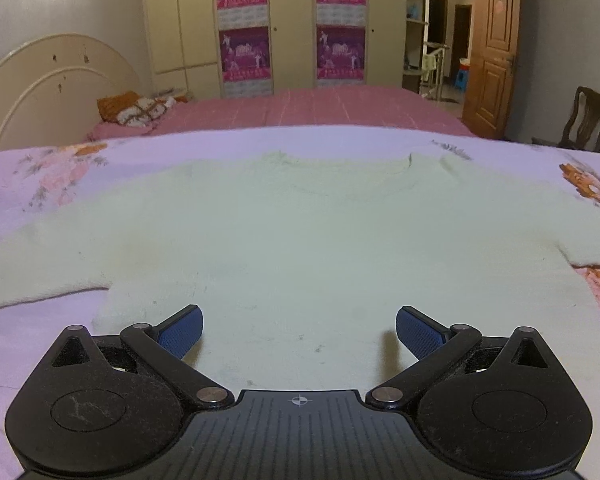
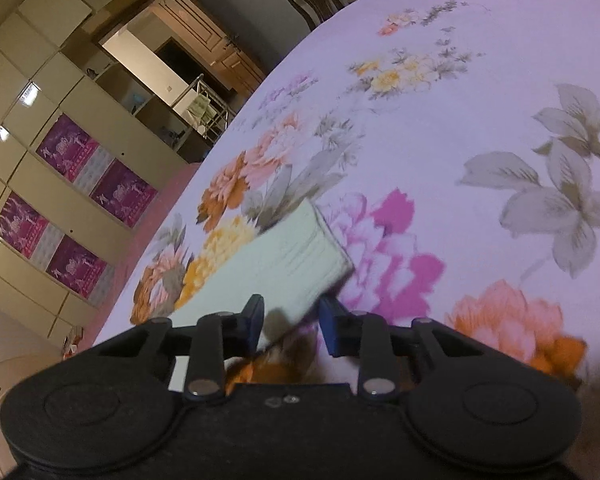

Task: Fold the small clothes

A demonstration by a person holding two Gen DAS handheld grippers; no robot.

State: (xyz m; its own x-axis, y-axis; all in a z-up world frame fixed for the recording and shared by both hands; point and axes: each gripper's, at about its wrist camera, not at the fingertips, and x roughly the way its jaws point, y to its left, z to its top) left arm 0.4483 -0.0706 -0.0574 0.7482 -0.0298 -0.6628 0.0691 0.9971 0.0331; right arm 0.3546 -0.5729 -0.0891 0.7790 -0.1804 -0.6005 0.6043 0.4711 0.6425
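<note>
A pale green fuzzy sweater (image 1: 300,232) lies flat on the floral bedsheet (image 1: 40,184), neckline at the far side and sleeves spread to both sides. My left gripper (image 1: 299,330) hovers open just above the sweater's near hem, with nothing between its blue pads (image 1: 182,332). In the right wrist view, the ribbed cuff end of one sleeve (image 2: 276,256) lies on the sheet (image 2: 460,120). My right gripper (image 2: 292,322) is rolled to one side, its jaws narrowed around the cuff's near corner. A gap still shows beside each pad (image 2: 254,322).
A second bed with a pink cover (image 1: 320,108) and pillows (image 1: 140,110) stands beyond. Behind it are wardrobes with purple posters (image 1: 244,20). A wooden door (image 1: 494,48) and a dark chair (image 1: 588,120) stand at the right.
</note>
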